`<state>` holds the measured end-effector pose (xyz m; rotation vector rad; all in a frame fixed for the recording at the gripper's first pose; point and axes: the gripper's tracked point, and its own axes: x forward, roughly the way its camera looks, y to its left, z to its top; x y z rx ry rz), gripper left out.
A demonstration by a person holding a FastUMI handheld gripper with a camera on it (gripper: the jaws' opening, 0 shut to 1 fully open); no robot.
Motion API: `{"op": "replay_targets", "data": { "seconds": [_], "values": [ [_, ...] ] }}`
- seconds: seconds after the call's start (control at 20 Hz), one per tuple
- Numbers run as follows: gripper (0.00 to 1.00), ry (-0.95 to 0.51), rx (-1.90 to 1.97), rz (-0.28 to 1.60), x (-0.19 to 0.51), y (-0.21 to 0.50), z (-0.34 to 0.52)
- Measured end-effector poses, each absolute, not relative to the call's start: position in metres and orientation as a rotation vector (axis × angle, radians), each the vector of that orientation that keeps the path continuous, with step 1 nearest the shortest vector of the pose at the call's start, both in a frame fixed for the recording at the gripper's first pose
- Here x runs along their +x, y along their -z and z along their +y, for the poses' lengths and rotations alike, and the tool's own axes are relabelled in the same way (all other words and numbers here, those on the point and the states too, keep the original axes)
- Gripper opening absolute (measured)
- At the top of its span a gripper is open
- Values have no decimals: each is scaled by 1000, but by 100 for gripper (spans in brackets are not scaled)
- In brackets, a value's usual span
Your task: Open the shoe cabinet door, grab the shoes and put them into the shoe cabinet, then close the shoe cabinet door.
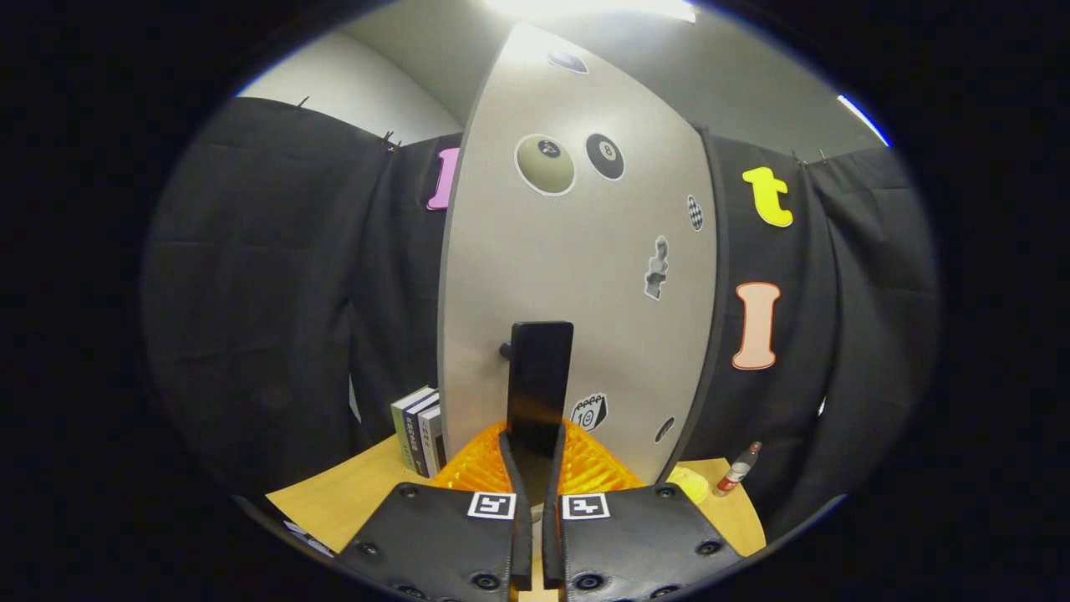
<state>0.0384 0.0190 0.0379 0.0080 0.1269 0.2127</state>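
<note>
At the lower left of the frame, a wooden tabletop [334, 502] is seen, and on it a short row of upright books [420, 430] is set just beside the left edge of the shoe cabinet door [577, 318]. The pale grey door is seen rising through the centre of the frame from the table to the ceiling, and it is decorated with stickers, among them a billiard-ball sticker [604, 156] in the upper centre and a chess-piece sticker [657, 268] to the right of the middle. A dark handle [539, 385] is seen standing out from the door's lower centre. The gripper [535, 451] is seen at the bottom centre, its two black fingers drawn nearly together, with the lower end of the handle caught between their tips; both fingers appear to be pressed on it. Orange ribbed padding [585, 468] is visible just behind the fingertips, in front of the door's foot. The door thus lies directly ahead of the fingers, and whether it is ajar cannot be told. At the lower right, a small bottle [737, 470] with a red label is seen tilted on the table, well apart from the fingers.
</note>
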Motion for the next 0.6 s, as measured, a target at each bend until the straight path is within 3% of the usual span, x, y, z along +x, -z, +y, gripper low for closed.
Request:
{"op": "replay_targets", "data": {
  "seconds": [0.6],
  "values": [
    [5, -97, 113, 197, -4, -32, -90]
  ]
}}
